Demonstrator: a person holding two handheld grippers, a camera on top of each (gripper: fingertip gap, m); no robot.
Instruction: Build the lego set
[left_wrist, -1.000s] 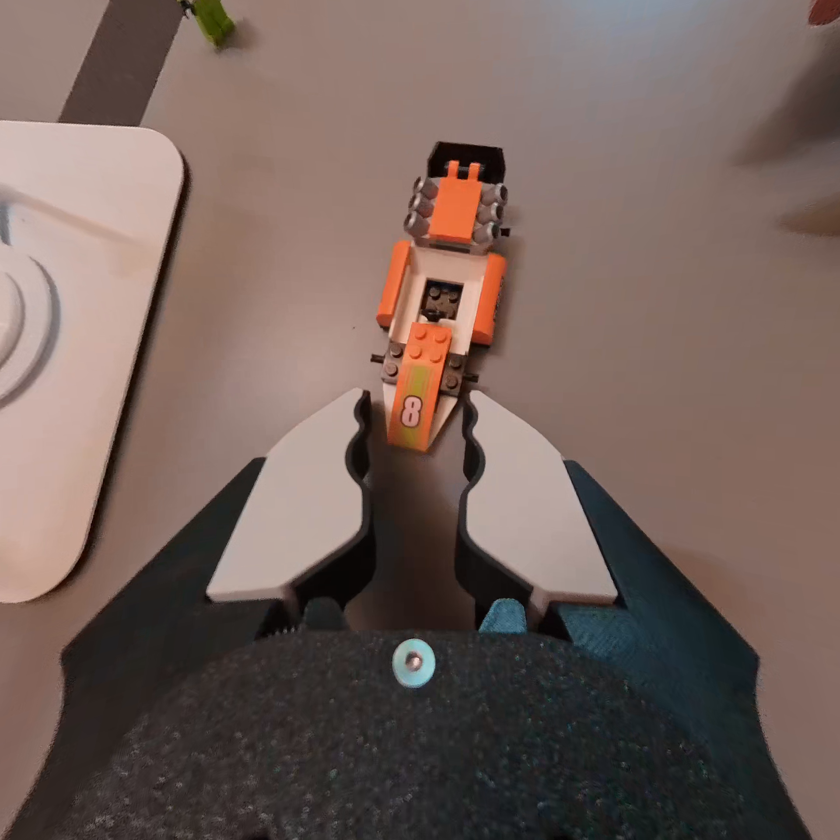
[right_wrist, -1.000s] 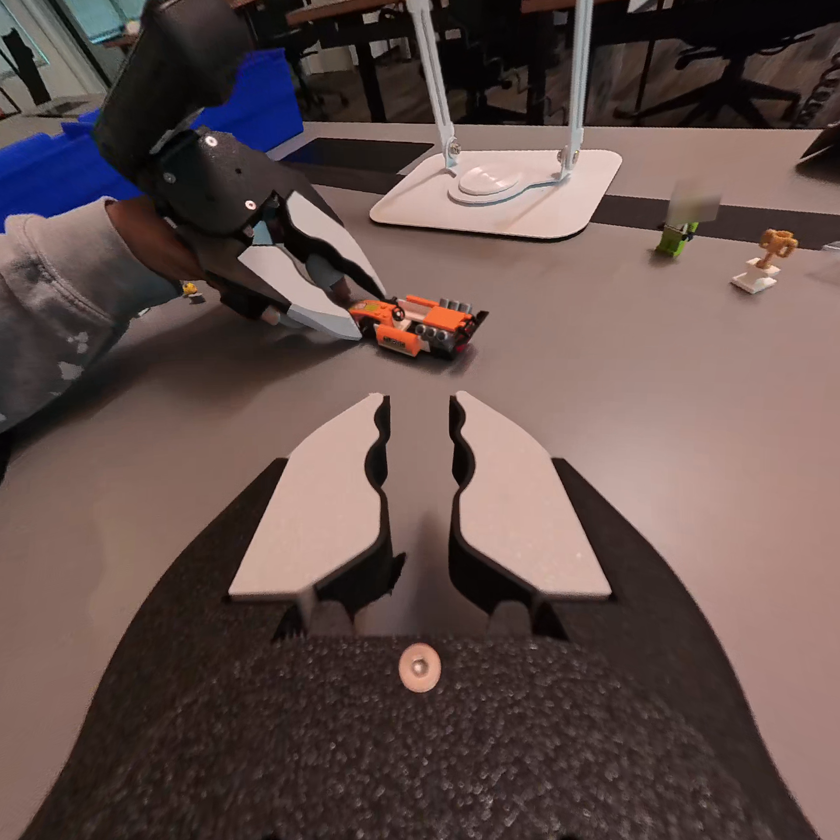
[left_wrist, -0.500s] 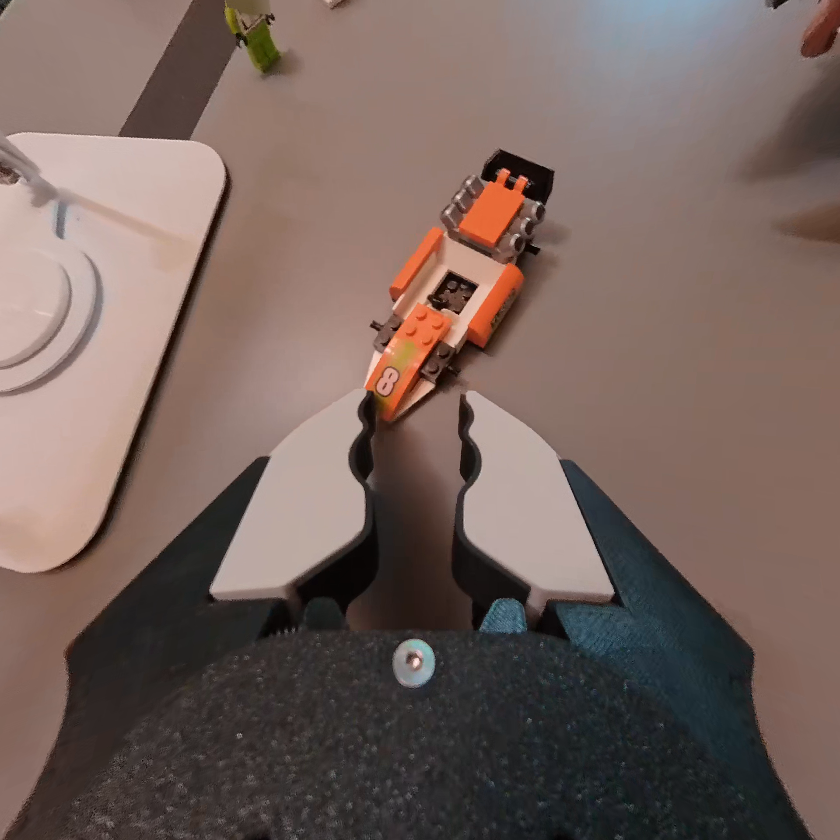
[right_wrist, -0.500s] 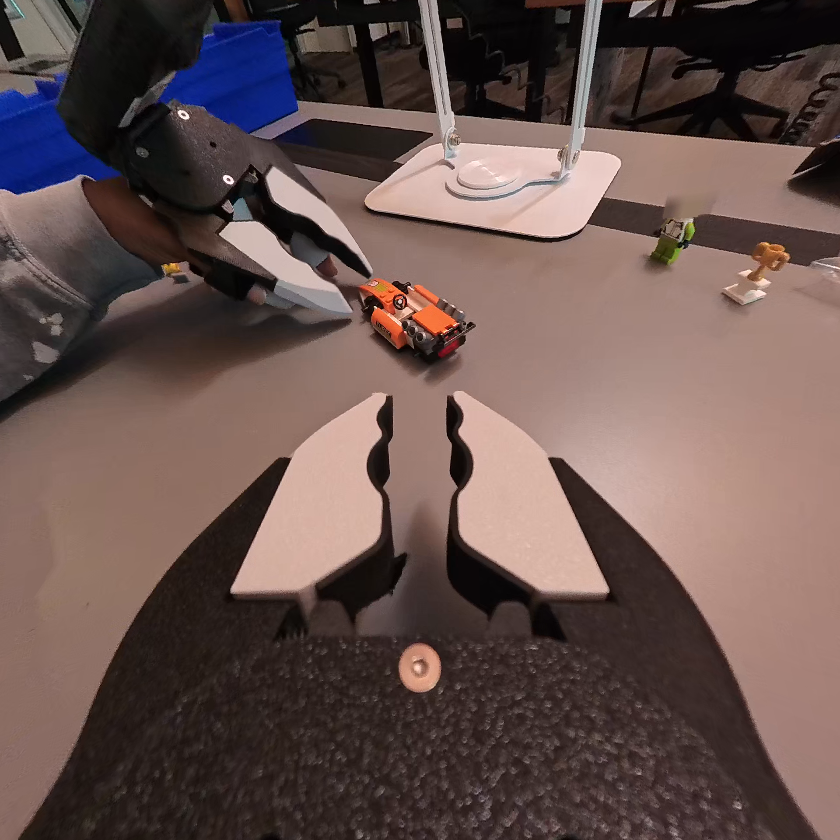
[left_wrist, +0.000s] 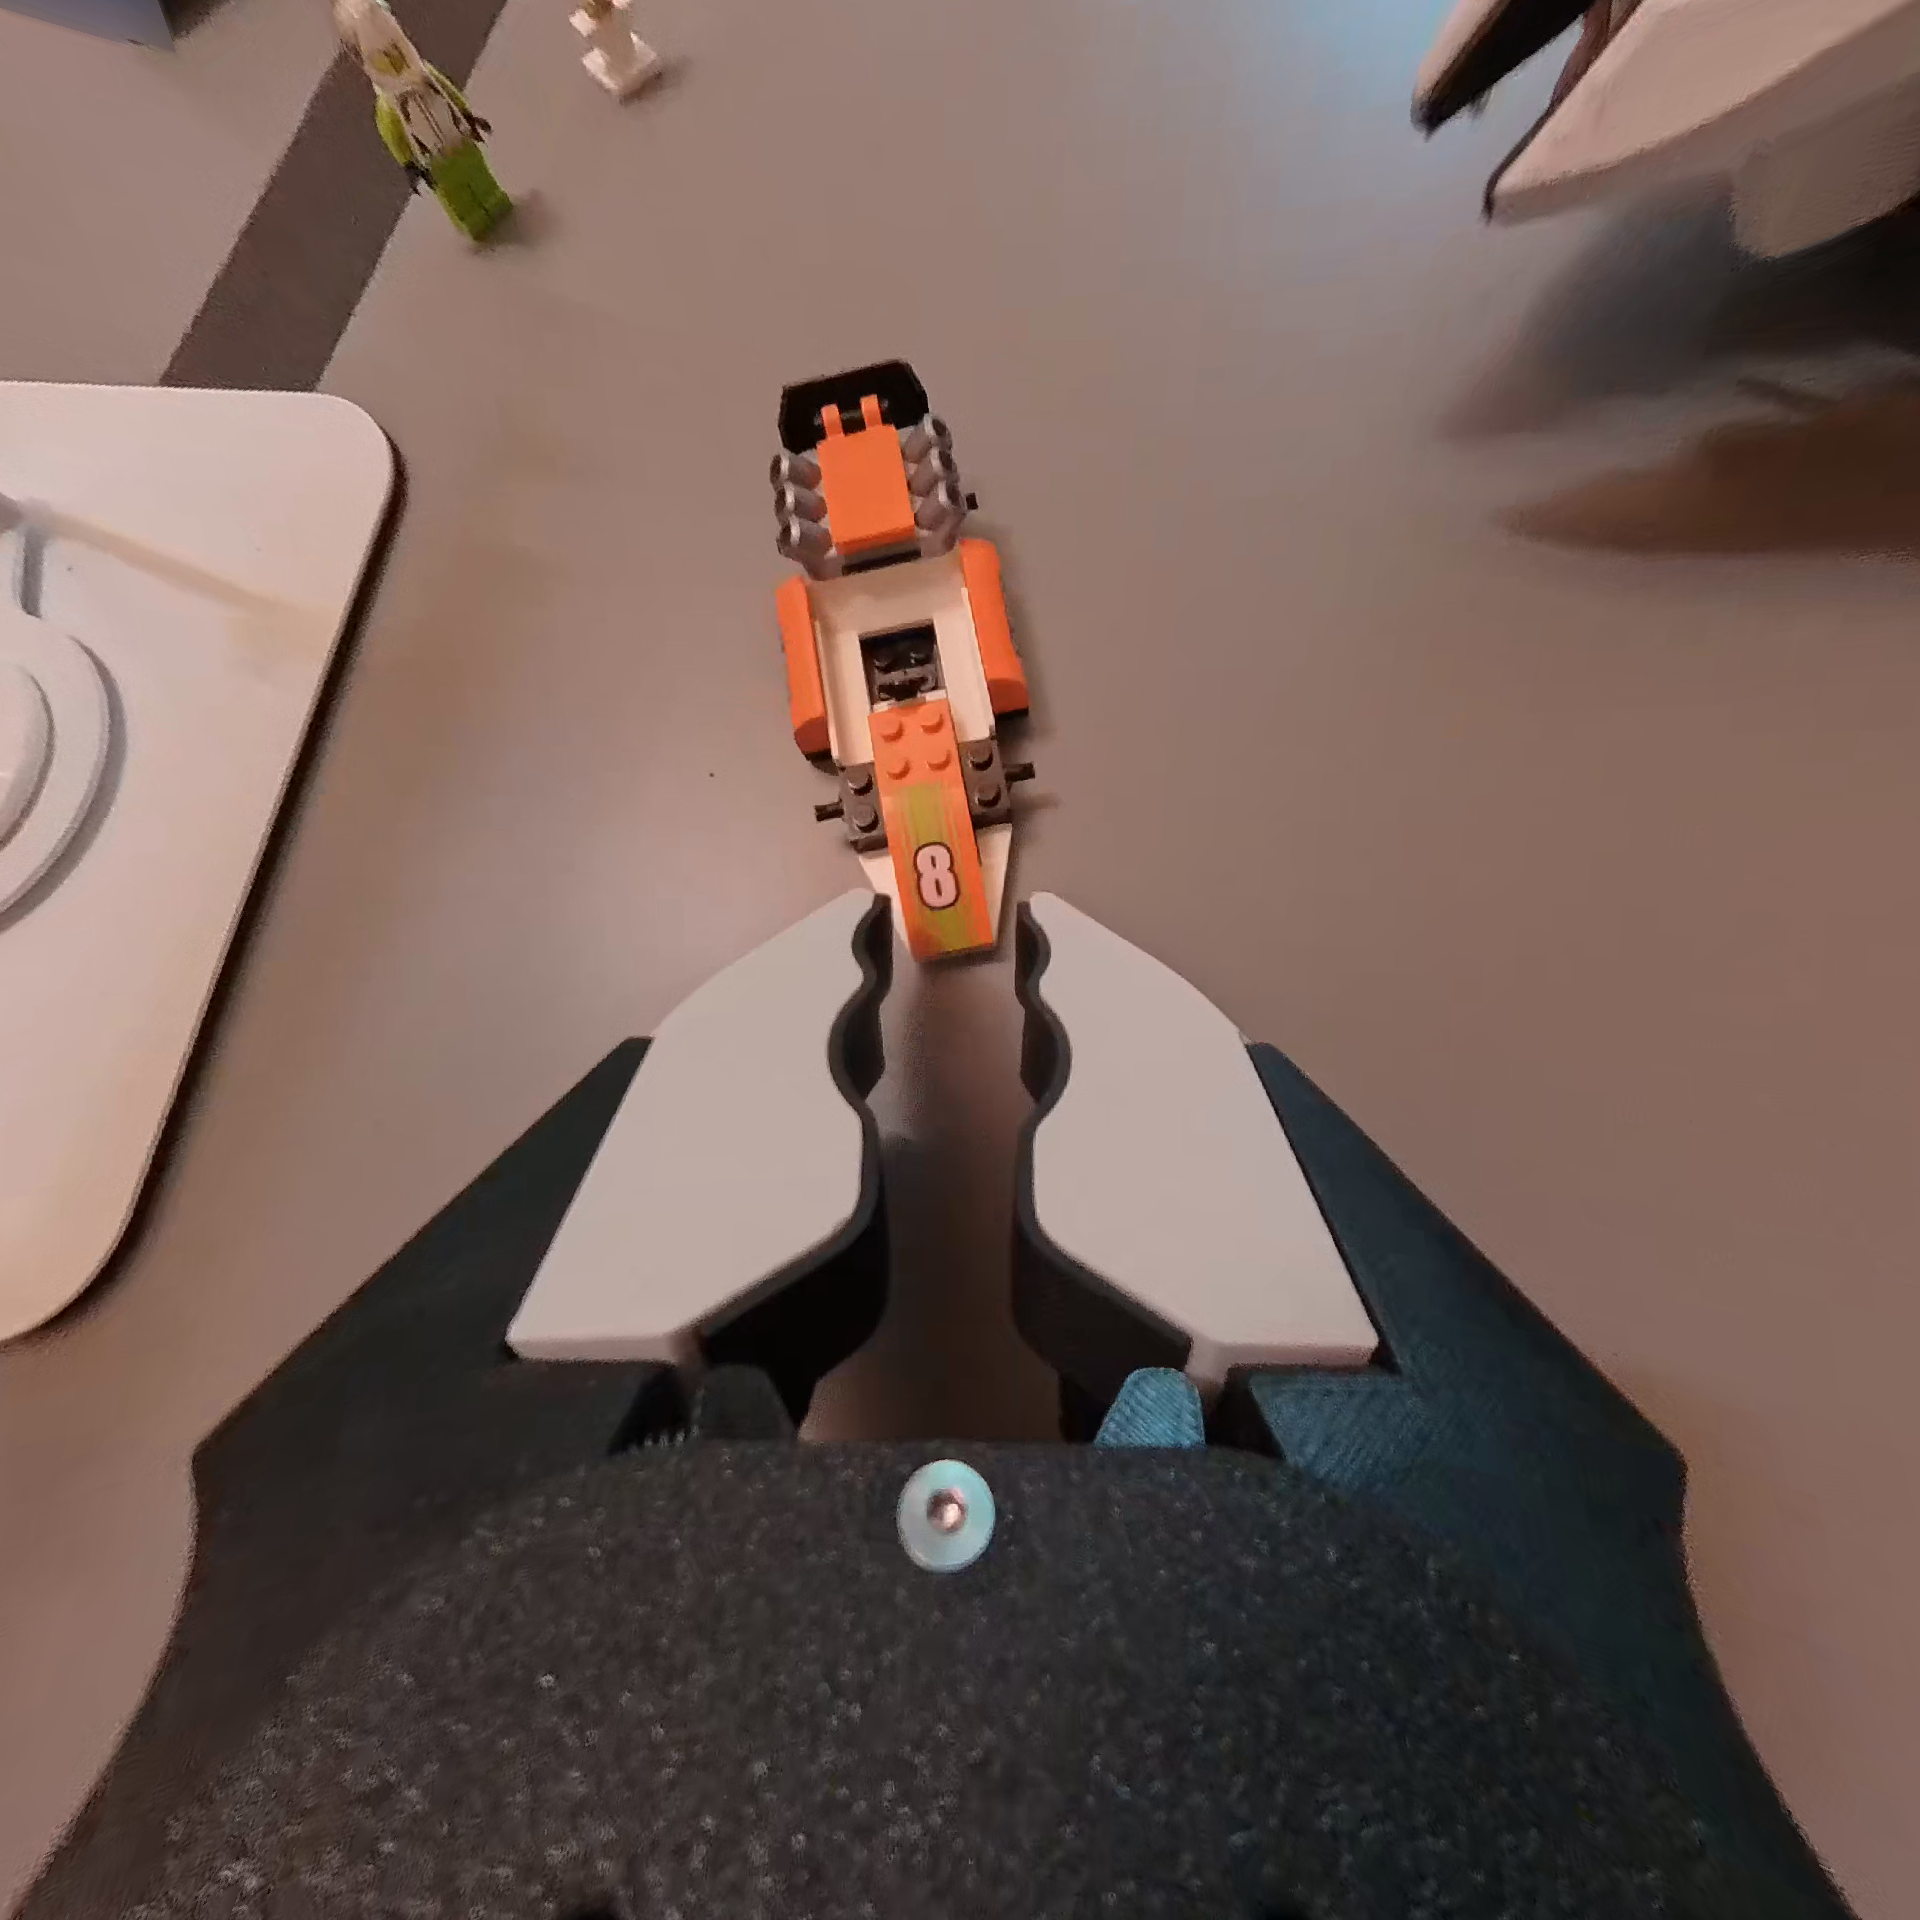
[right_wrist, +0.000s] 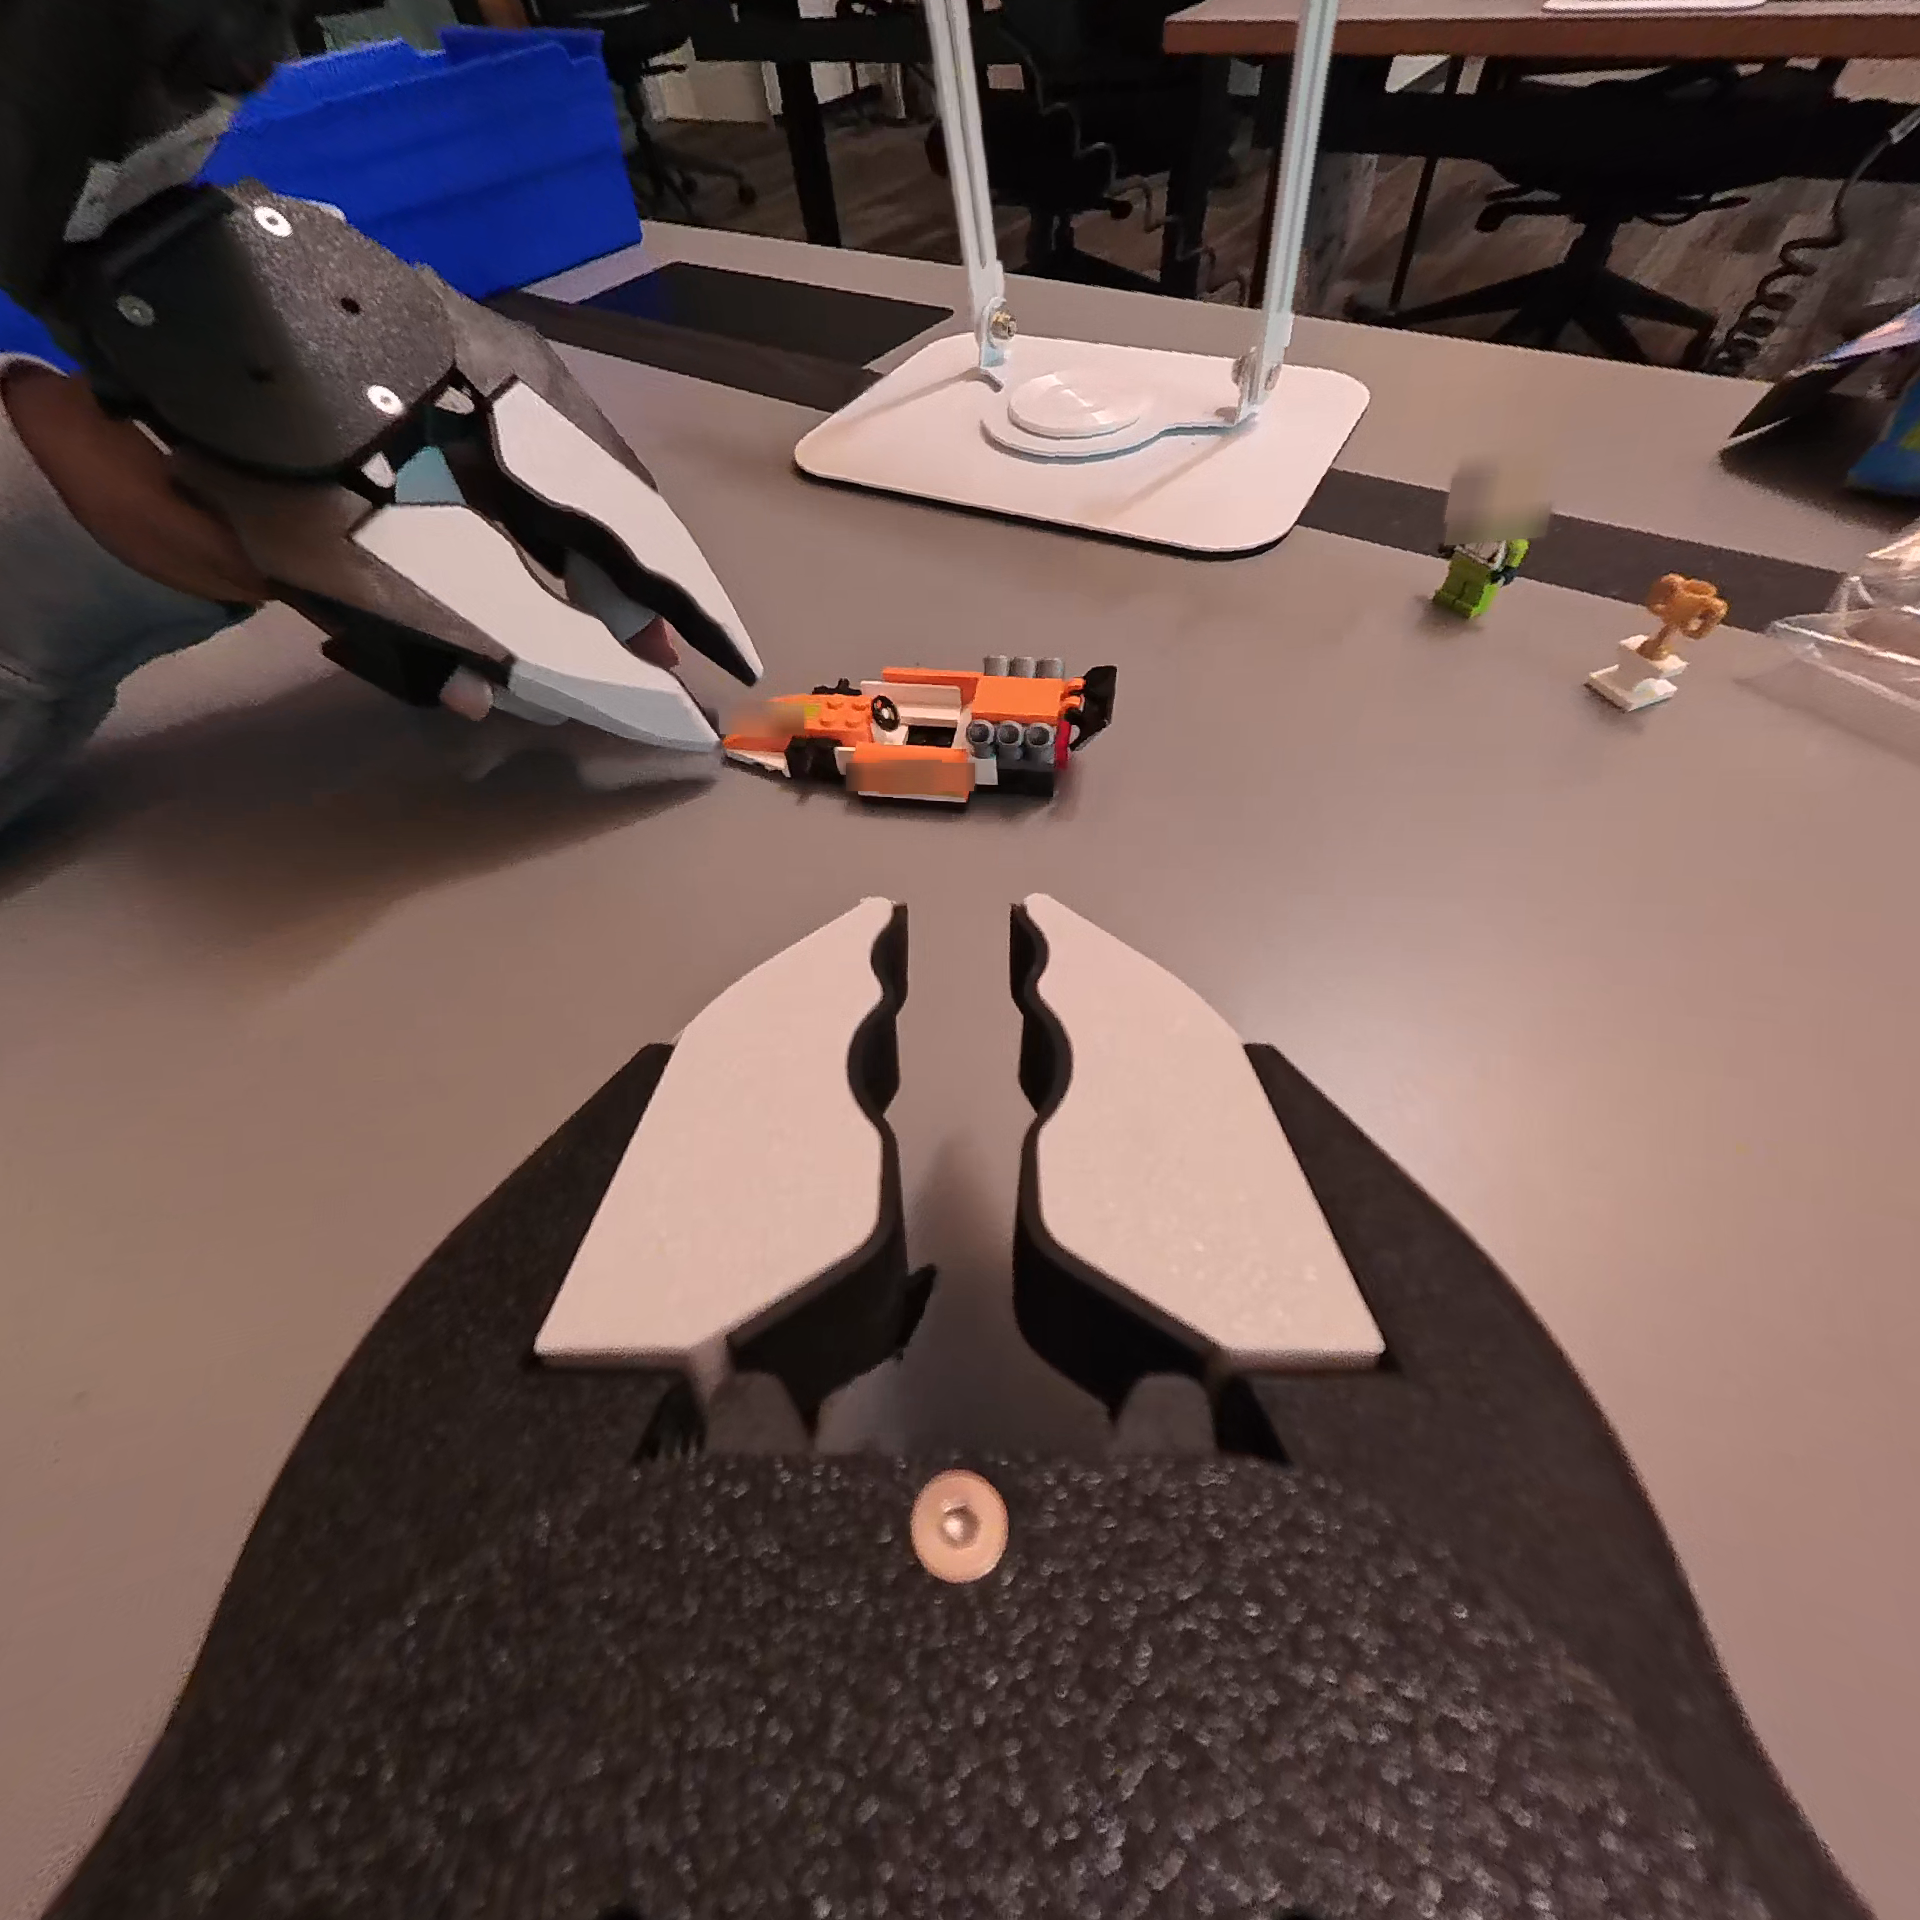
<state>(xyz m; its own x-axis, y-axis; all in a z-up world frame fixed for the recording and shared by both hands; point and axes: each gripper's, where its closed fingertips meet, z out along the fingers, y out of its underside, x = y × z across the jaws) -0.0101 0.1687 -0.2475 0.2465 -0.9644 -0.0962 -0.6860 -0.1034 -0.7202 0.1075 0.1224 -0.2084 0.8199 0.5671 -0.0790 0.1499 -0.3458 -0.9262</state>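
- At the far left of the right wrist view a blue bin (right_wrist: 436, 156) sits behind the person's sleeve (right_wrist: 62, 582), off the working area.
- The left gripper (left_wrist: 948, 914) has its jaws apart, clamped on nothing; its tips flank the pointed nose of the lego car (left_wrist: 899, 665) without clearly touching it.
- The lego car lies flat on the grey surface (left_wrist: 1351, 935), nose toward the left gripper, black rear wing away from it.
- By the look of it the body is largely built: orange side panels, grey engine pipes, cockpit and nose slope are on. No wheels show on the bare front axle pins, and the cockpit seat is empty, so those steps seem left.
- Behind the car stands the white lamp base (right_wrist: 1081, 447), close enough on the left gripper's side to limit a sweep that way.
- The right gripper (right_wrist: 954, 914) hovers near the car's side, jaws slightly parted and empty, with open surface between.
- Farther right stand a green minifigure (right_wrist: 1475, 571) and a gold trophy (right_wrist: 1657, 644), well apart from the car and likely still to be added.
- A clear plastic bag (right_wrist: 1860, 644) lies at the right edge.
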